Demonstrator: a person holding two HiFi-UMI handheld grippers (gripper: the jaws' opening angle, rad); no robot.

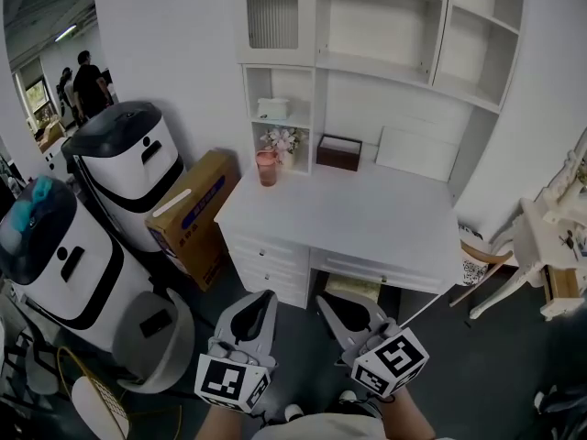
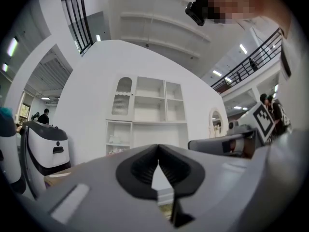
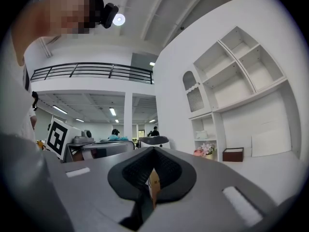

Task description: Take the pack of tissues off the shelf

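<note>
White counter (image 1: 367, 227) lies ahead; the grey left gripper (image 1: 257, 302) and grey right gripper (image 1: 332, 305) hang low before it, side by side, jaws pressed together.

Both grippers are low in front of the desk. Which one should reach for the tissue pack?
Left, probably. The tissue pack sits in the left column of the shelf, nearly straight ahead of the left gripper; the right gripper would need to cross over. Both are shut and empty.

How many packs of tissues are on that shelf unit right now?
1. The pack of tissues sits on the small left cubby shelf, above the flowers. The open shelves higher up look bare; more could hide behind the slatted door.
</note>
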